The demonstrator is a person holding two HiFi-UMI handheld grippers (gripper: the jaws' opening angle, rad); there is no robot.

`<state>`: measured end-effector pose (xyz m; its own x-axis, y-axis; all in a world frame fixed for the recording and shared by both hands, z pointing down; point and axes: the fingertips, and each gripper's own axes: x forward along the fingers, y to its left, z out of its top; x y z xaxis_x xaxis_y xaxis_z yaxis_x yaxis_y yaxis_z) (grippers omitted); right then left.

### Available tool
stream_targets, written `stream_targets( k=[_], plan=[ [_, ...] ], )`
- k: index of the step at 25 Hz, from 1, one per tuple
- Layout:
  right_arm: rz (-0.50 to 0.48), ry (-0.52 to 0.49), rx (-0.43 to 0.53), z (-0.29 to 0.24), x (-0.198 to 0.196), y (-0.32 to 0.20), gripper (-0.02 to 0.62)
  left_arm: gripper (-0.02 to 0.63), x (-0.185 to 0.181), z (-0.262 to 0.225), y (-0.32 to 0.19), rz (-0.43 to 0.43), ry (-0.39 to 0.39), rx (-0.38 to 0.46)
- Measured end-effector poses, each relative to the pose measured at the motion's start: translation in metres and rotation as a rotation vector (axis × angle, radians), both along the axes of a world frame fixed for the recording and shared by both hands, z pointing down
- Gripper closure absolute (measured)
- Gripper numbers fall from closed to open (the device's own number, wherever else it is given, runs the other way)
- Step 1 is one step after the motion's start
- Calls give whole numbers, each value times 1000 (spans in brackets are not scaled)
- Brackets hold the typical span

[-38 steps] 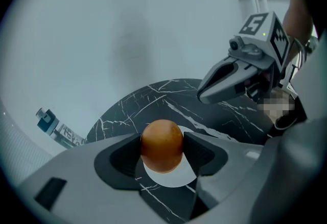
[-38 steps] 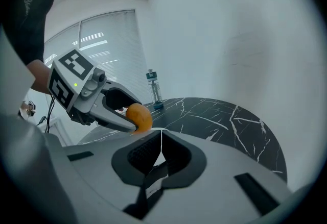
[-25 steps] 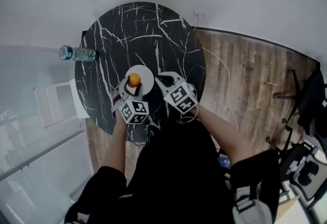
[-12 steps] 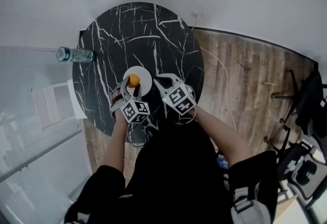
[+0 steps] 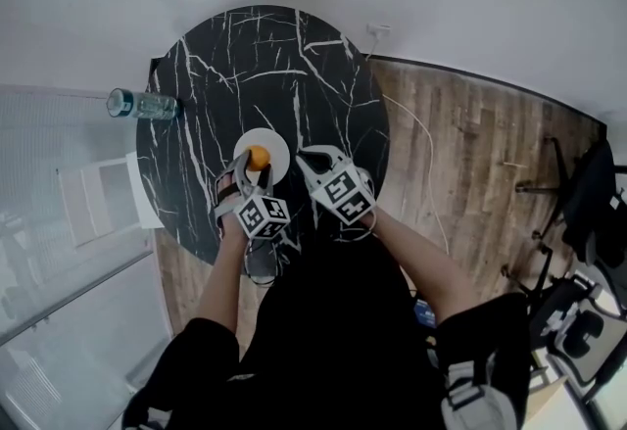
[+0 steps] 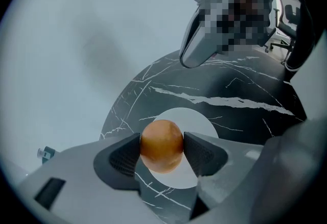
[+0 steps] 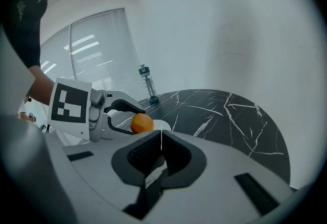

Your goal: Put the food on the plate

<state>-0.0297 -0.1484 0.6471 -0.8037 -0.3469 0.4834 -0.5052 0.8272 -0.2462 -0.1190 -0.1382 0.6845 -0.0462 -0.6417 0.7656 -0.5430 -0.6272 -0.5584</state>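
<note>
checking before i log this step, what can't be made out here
- Whether the orange food touches the plate: in the left gripper view, the food and the left gripper cover the spot beneath; the head view is too small.
- Label on the bottle: too small in head view and right gripper view.
- Plate's near rim: left gripper view, behind the gripper body.

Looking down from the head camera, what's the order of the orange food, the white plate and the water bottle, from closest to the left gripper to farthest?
1. Orange food: clamped between the jaws of the left gripper.
2. White plate: just under the food, near the table's middle.
3. Water bottle: away at the table's left edge.
</note>
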Motion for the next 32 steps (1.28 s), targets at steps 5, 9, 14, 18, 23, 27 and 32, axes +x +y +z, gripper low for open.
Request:
stream_targets(
  k=[5, 9, 14, 18, 23, 27, 32],
  plan=[
    [0, 6, -8, 2, 3, 4, 595, 344, 2, 2, 2, -14, 24, -7],
    [-1, 6, -3, 0, 4, 4, 595, 339, 6, 6, 8, -41, 72, -42],
    [-4, 5, 1, -2, 6, 5, 595, 336, 7, 9, 13, -64, 92, -52],
    [-5, 6, 16, -6, 7, 7, 595, 336, 6, -2, 11, -102, 130, -31],
    [-9, 0, 43, -20, 1, 13, 595, 336, 7, -23, 19, -218, 281, -31],
    [-23, -15, 86, -40, -12, 19, 595, 336, -3, -38, 31, -336, 413, -33],
    [-20, -38, 160, -70, -24, 21, 598, 337, -21, -66, 41, -508, 604, 46]
  ],
)
